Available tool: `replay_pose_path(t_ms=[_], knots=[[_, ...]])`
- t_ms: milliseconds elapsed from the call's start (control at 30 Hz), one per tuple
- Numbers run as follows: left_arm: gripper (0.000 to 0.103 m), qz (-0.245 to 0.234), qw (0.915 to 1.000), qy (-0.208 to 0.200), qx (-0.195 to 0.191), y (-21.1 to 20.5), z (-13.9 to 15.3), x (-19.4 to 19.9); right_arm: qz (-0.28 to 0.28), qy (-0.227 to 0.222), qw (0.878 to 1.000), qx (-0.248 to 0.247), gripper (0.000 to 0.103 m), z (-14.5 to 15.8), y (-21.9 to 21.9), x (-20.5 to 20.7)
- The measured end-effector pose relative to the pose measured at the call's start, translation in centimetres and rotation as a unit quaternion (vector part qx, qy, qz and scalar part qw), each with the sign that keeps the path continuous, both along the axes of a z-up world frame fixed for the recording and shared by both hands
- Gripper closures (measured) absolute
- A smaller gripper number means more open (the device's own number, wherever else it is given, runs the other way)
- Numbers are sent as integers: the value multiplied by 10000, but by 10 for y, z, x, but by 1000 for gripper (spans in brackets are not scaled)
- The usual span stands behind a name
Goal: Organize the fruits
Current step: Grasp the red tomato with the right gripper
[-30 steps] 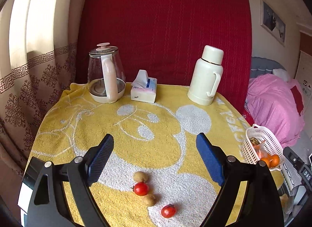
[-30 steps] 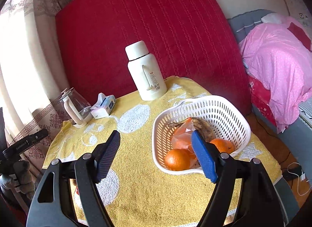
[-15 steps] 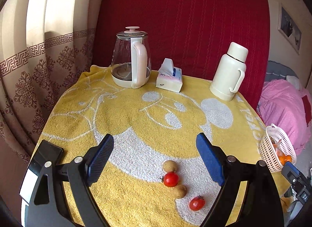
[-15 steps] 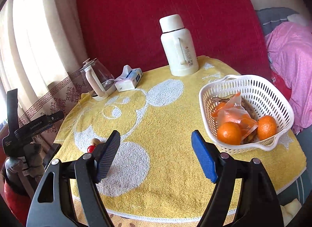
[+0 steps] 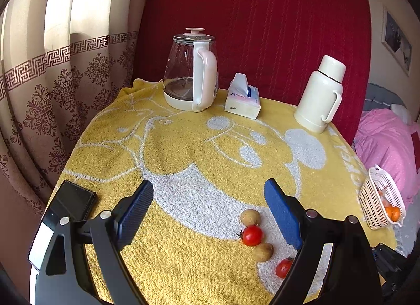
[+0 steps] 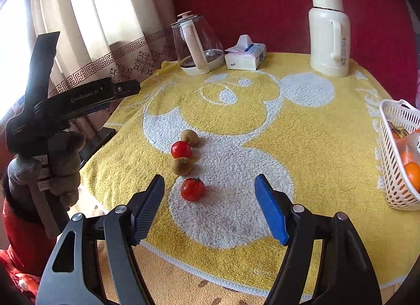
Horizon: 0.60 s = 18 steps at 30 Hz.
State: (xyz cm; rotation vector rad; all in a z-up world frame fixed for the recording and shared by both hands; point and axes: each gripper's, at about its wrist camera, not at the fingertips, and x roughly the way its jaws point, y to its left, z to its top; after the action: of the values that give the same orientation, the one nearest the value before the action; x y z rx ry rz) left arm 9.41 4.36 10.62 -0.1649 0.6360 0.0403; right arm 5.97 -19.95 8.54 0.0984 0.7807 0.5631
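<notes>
On towel [image 6: 315, 132], fruit row [image 6: 187, 166] pointing kettleward [image 6: 197, 42]

- In the left wrist view the nearest tomato [image 5: 283, 267] is partly hidden behind the right finger of the left gripper [image 5: 208, 213].
- The phone [image 5: 69, 204] at the bench's near left edge is partly covered by that gripper's left arm.
- The basket [image 6: 399, 158] is cut off by the right edge in the right wrist view; its contents show only in part, an orange [image 6: 412, 172] and a plastic bag [image 6: 409, 145].
- In the left wrist view the basket's contents are too small to tell beyond something orange.
- The framed picture [image 5: 396, 40] on the far wall is too small to read.
</notes>
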Motion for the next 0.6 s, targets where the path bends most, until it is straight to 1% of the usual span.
replay_pose_path(t_ms=[67, 267, 333, 433, 600], knots=[[17, 22, 10000, 17, -27, 3, -3, 0, 70, 120, 9999, -33, 35, -5, 8, 4], [17, 103, 9999, 32, -38, 13, -3, 2, 265, 243, 9991, -231, 40, -16, 28, 11], [17, 114, 9999, 22, -31, 14, -3, 2, 332, 368, 9984, -262, 48, -22, 32, 16], [17, 116, 9999, 24, -47, 16, -3, 2, 338, 487, 9977, -333, 51, -28, 38, 23], [17, 107, 9999, 88, -53, 14, -7, 5, 394, 500, 9971, -423, 52, -31, 45, 25]])
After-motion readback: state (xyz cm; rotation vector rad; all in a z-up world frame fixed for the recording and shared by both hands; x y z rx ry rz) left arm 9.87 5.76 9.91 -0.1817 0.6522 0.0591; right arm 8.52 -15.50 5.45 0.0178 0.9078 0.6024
